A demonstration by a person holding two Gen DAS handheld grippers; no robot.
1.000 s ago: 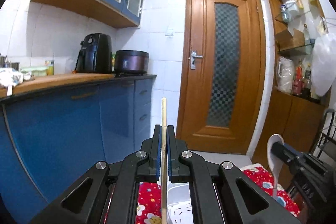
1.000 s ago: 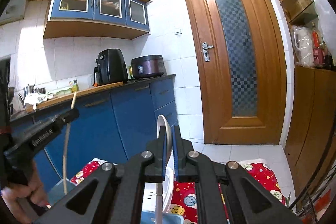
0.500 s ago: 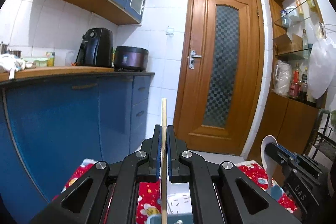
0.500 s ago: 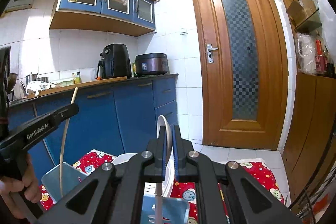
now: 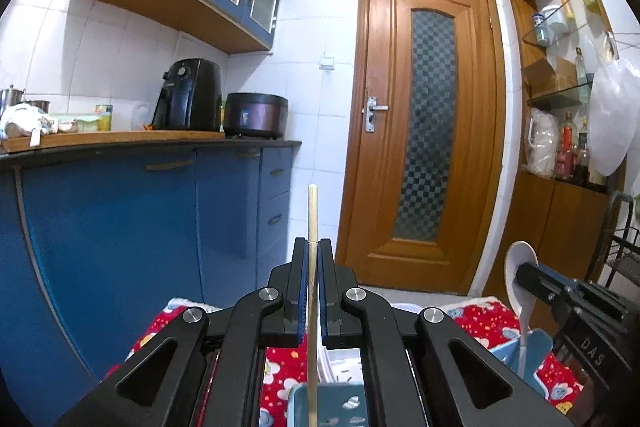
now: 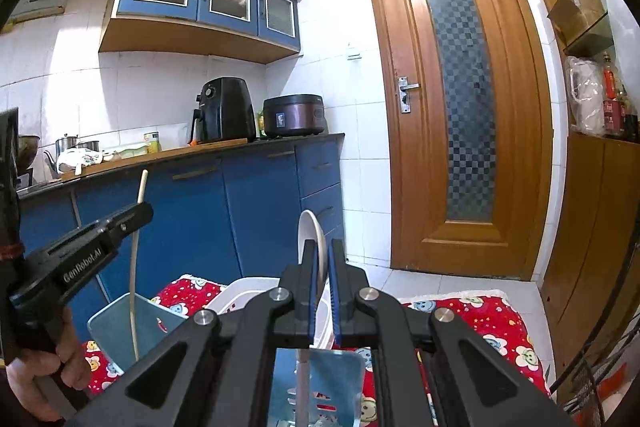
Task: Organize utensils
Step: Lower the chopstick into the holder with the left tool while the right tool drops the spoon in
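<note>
My left gripper (image 5: 313, 247) is shut on a wooden chopstick (image 5: 312, 215) held upright, its lower end inside a blue holder (image 5: 336, 403). In the right wrist view the left gripper (image 6: 138, 213) holds the chopstick (image 6: 134, 291) down into that blue holder (image 6: 120, 323). My right gripper (image 6: 321, 251) is shut on a white spoon (image 6: 311, 231), bowl up, handle pointing down into a second blue holder (image 6: 340, 379). The spoon (image 5: 520, 279) and right gripper (image 5: 524, 277) also show in the left wrist view, over the second holder (image 5: 536, 351).
A white perforated basket (image 6: 244, 293) sits on the red patterned cloth (image 6: 480, 315) behind the holders. Blue cabinets (image 5: 120, 227) stand to the left, a wooden door (image 5: 428, 131) ahead, and a wooden shelf unit (image 5: 560, 219) and a wire rack (image 5: 620, 259) to the right.
Both grippers have lowered their utensils toward the table; the chopstick and the spoon handle now reach into the blue holders, which have come into view below.
</note>
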